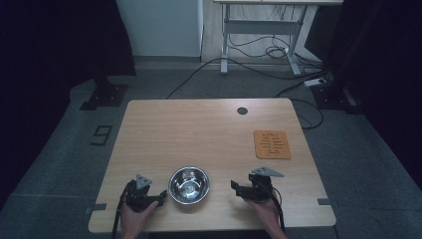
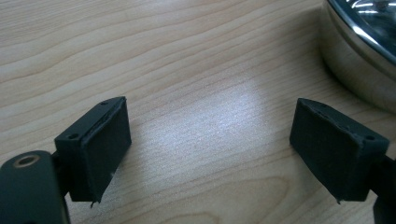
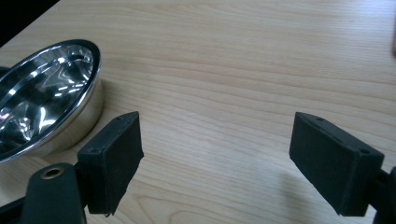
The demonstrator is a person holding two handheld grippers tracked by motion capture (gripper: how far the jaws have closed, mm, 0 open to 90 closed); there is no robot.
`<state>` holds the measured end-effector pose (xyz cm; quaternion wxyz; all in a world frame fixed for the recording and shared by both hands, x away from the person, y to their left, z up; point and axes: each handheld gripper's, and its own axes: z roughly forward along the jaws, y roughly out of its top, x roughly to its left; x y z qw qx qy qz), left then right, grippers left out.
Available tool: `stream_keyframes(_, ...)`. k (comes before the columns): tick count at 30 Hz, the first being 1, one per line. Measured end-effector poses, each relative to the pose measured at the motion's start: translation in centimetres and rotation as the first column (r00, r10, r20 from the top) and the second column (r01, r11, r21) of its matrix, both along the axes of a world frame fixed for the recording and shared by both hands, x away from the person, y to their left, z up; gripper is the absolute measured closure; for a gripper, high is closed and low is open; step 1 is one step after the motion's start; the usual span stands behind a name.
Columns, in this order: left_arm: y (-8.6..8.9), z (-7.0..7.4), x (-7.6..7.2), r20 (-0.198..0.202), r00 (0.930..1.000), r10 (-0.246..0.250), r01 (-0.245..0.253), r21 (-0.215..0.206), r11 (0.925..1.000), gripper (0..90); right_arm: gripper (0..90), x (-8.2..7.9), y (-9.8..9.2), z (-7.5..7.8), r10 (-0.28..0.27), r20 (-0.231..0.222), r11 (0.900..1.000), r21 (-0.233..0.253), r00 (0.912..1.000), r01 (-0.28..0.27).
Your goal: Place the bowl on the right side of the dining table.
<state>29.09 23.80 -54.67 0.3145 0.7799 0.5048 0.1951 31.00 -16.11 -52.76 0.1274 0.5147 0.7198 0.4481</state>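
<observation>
Bowl [image 1: 189,184] untouched between wide-open, seemingly empty fingers [image 2: 95,149].

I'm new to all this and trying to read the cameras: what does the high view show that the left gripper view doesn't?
High view alone: the whole table, an orange mat, the right tongs, both hands, the floor with cables. Left gripper view alone: the left tongs close up, jaws wide apart over bare wood, nothing between them. Shared: the steel bowl, seen close at that view's right edge, and the wooden tabletop.

black grippers, left gripper [image 1: 158,197], right gripper [image 1: 234,186], grey triangular top plates, black cables, brass-ringed screw holes
</observation>
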Motion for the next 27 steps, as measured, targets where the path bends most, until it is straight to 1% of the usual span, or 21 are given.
stream_keyframes(2,0.0,0.0,0.0,0.001,1.0000,-0.002,0.002,0.005,1.0000,12.4,17.4,-0.1,0.6,-0.1,0.011,0.000,1.000,0.002,0.9999,-0.011)
stream_keyframes(4,0.0,0.0,0.0,0.001,1.0000,-0.003,0.003,0.006,1.0000,12.4,17.4,-0.1,1.3,-0.1,0.025,0.004,1.000,-0.009,0.9997,-0.025)
stream_keyframes(7,0.0,0.0,0.0,0.000,1.0000,-0.006,0.006,0.005,1.0000,12.3,17.5,-0.3,2.2,-0.1,0.043,0.006,0.999,-0.013,0.9991,-0.043)
stream_keyframes(8,0.0,0.0,0.0,0.000,1.0000,-0.007,0.007,0.005,1.0000,12.1,17.4,-0.4,2.5,-0.2,0.051,0.005,0.998,-0.024,0.9987,-0.050)
stream_keyframes(9,0.0,0.0,0.0,0.001,1.0000,-0.007,0.007,0.005,1.0000,11.9,17.4,-0.4,2.6,-0.3,0.054,0.002,0.998,-0.028,0.9985,-0.054)
stream_keyframes(11,0.0,0.0,0.1,-0.001,1.0000,-0.005,0.005,0.003,1.0000,11.7,17.4,-0.5,2.7,-0.5,0.061,-0.008,0.998,-0.018,0.9981,-0.062)
stream_keyframes(14,0.0,0.0,0.2,0.000,1.0000,-0.006,0.006,0.004,1.0000,11.7,17.5,-0.3,2.6,-0.6,0.053,-0.012,0.999,-0.003,0.9985,-0.053)
stream_keyframes(20,0.0,0.0,0.3,-0.004,0.9998,-0.019,0.019,0.007,0.9998,10.7,18.1,0.1,2.5,-0.5,0.049,0.002,0.999,-0.002,0.9988,-0.049)
stream_keyframes(22,0.1,0.0,0.3,-0.005,0.9997,-0.024,0.024,0.006,0.9997,9.9,18.4,0.2,2.7,-0.4,0.060,0.005,0.998,0.000,0.9982,-0.060)
stream_keyframes(24,0.1,0.0,0.3,-0.005,0.9996,-0.027,0.027,0.002,0.9996,9.9,19.1,0.4,3.1,-0.4,0.082,0.009,0.997,-0.008,0.9966,-0.082)
stream_keyframes(27,0.2,0.0,0.3,-0.005,0.9997,-0.026,0.026,-0.004,0.9997,10.3,19.2,0.8,3.4,-0.4,0.101,-0.006,0.995,-0.008,0.9948,-0.102)
